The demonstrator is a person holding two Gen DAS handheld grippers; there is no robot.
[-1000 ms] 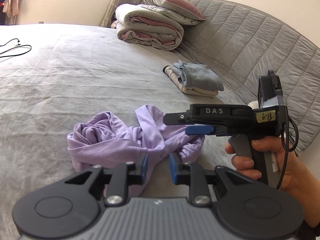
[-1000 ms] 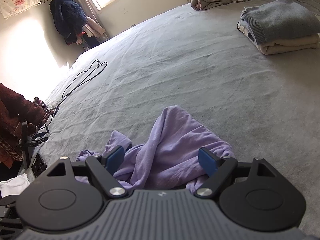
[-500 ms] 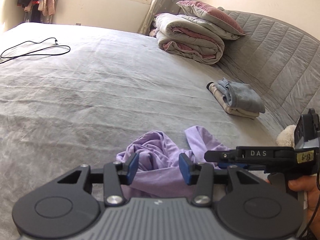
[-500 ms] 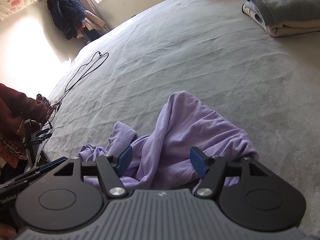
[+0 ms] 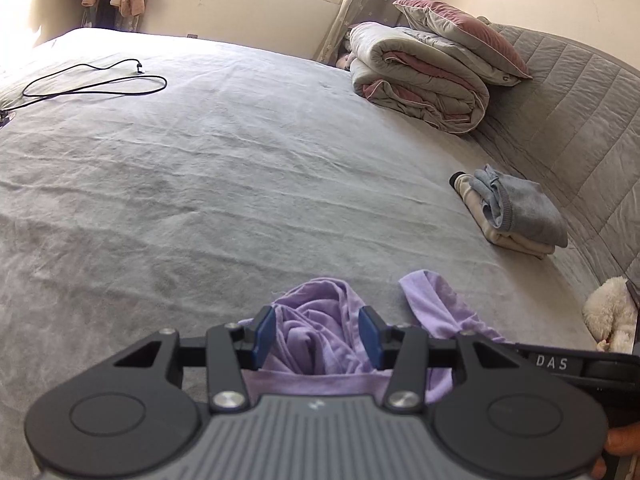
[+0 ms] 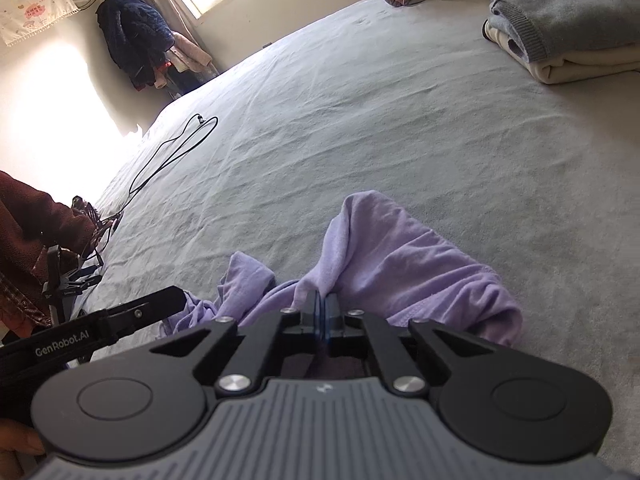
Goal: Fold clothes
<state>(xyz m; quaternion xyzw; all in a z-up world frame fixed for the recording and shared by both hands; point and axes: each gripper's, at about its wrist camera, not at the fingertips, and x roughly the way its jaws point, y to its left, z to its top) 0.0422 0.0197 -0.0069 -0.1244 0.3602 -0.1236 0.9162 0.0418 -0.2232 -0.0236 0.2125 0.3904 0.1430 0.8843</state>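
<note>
A crumpled lilac garment [image 5: 320,320] [image 6: 400,256] lies bunched on the grey bed near the front edge. My left gripper [image 5: 316,338] is open, its blue pads on either side of a raised fold of the lilac cloth. My right gripper [image 6: 321,312] is shut on a pinch of the lilac garment where two folds meet. In the left wrist view the right gripper's black body crosses the lower right, with a hand under it. In the right wrist view the left gripper's black body crosses the lower left.
A folded stack of a grey sweater on cream cloth [image 5: 516,212] [image 6: 568,28] lies at the right. A rolled duvet and pillow [image 5: 424,72] sit at the back by the quilted headboard. A black cable [image 5: 96,84] [image 6: 172,156] lies at the left. A plush toy [image 5: 608,312] is at the right edge.
My right gripper has shut on the lilac garment; it stood wide open before. My left gripper has opened wider and come in over a raised fold.
</note>
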